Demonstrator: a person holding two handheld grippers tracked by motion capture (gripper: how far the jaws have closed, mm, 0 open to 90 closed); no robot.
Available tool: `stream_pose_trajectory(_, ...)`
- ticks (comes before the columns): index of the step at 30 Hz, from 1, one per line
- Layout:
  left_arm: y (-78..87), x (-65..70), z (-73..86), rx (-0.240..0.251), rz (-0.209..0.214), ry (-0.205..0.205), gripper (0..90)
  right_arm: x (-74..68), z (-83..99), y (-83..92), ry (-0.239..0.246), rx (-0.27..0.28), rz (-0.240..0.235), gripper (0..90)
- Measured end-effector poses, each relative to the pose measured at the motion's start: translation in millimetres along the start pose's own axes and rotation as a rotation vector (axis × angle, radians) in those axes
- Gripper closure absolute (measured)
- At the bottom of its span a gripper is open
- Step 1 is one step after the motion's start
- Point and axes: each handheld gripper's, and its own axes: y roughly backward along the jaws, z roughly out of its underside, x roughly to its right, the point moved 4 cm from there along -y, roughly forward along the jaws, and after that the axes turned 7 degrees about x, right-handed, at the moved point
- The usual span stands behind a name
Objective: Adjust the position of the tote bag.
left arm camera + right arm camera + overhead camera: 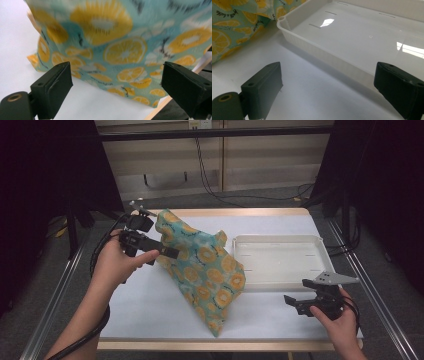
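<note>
A teal cloth (207, 270) printed with orange citrus slices stretches from the table's back left toward the front middle; its upper left part looks raised off the mat. My left gripper (167, 251) sits against its left edge, held by a hand. In the left gripper view the left gripper (116, 67) is open, and the cloth (120, 32) hangs just beyond the jaws, blurred at the top. My right gripper (294, 304) rests open at the front right, just ahead of the white tray (280, 238). Nothing lies between the open jaws of the right gripper (328, 67), which faces the tray wall (324, 53) with the cloth (227, 22) at far left.
A white mat (150, 300) covers the wooden table. The tray holds nothing. Metal rails run along both sides of the table, and cables trail on the floor behind it. Dark curtains stand at the left and right.
</note>
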Motion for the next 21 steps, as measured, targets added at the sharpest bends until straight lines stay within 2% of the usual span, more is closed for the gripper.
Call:
stream_pose_trajectory(1,0.6,0.6,-2.9,0.002,-0.002,0.004,9.6,0.0,0.0,0.0,0.000,0.000,0.000,8.0)
stream_pose_trajectory(3,3.1,2.2,-11.5,0.004,0.007,0.039,9.6,-0.5,-0.4,0.3,-0.002,0.001,-0.002,8.0)
stream_pose_trajectory(9,9.7,4.0,-33.6,0.010,-0.025,0.065,9.6,-1.5,-0.5,0.4,-0.006,0.000,-0.004,8.0)
stream_pose_trajectory(11,9.8,5.0,-38.4,0.010,-0.016,0.084,9.6,-1.2,0.0,0.1,-0.010,-0.002,-0.007,8.0)
stream_pose_trajectory(17,4.4,7.4,-47.2,0.015,-0.039,0.138,9.3,-2.1,0.1,-0.3,-0.011,-0.003,-0.011,8.0)
stream_pose_trajectory(20,2.0,7.7,-52.7,0.040,-0.044,0.165,9.3,-2.3,0.2,-1.0,-0.006,-0.001,-0.012,8.0)
stream_pose_trajectory(21,1.8,8.2,-54.2,0.037,-0.039,0.161,9.3,-2.2,0.3,-1.4,-0.004,-0.001,-0.013,8.0)
